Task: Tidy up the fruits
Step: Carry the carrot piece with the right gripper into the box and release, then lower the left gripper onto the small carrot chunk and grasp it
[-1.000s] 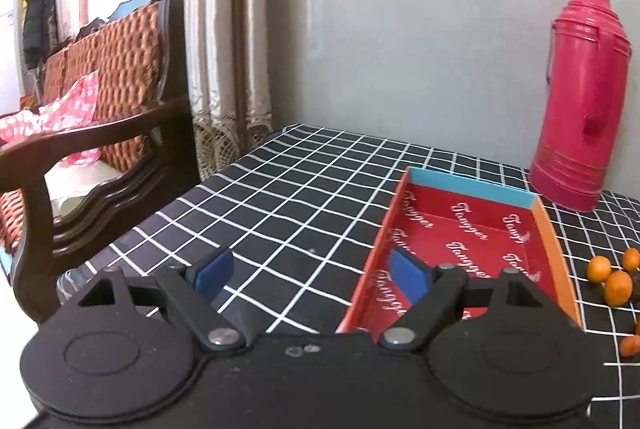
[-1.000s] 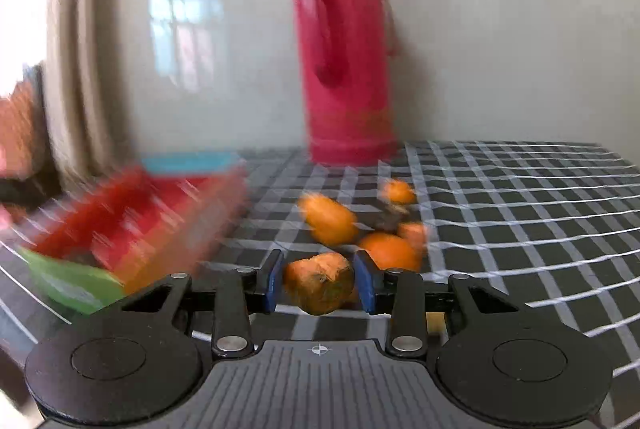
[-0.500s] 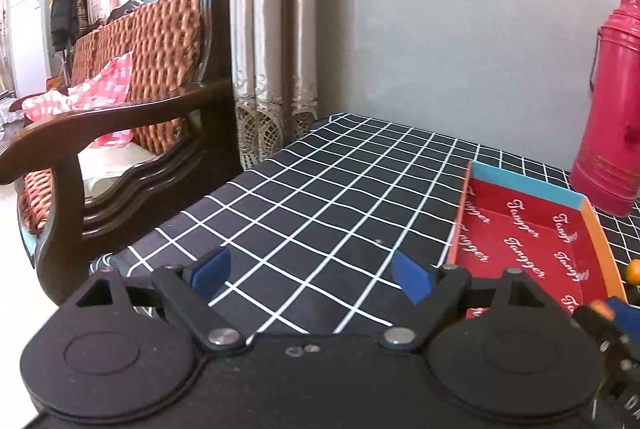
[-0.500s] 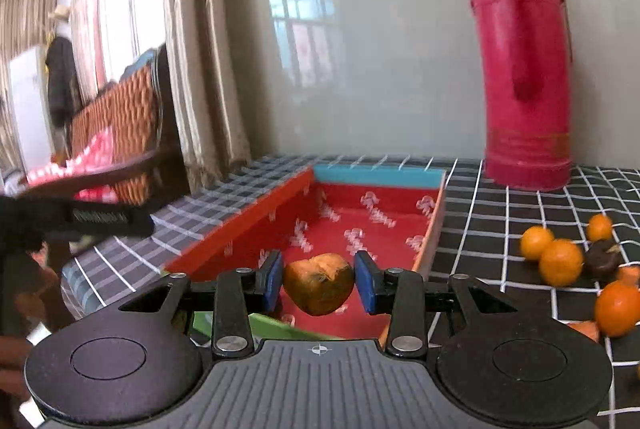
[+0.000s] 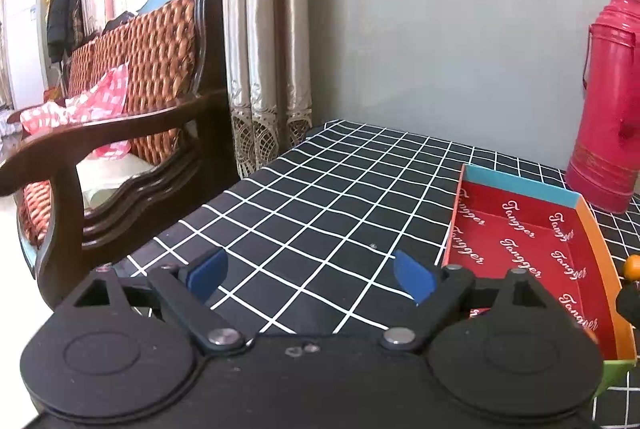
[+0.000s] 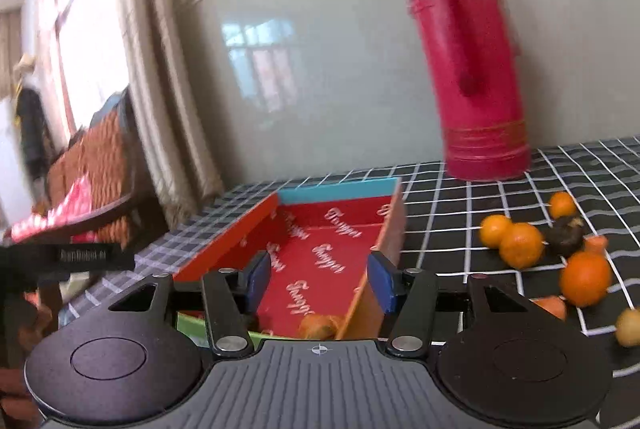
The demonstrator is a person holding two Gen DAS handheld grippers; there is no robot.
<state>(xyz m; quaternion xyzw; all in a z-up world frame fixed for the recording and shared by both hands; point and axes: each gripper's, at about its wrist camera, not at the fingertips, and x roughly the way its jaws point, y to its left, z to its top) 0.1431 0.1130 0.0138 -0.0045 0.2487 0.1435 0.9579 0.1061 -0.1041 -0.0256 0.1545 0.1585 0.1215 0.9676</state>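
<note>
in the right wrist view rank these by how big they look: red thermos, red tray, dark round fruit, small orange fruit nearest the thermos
1. red thermos and red tray: similar extent, unsure
2. dark round fruit
3. small orange fruit, slightly smaller but farther back

My right gripper [image 6: 318,279] spread open, released brownish fruit [image 6: 318,326]; it now lies in red tray [image 6: 320,257], near end.

Glossy plastic flask [image 6: 472,69], printed card tray [image 6: 394,229], matt checked cloth [image 5: 320,197], polished wood chair [image 5: 120,149].
</note>
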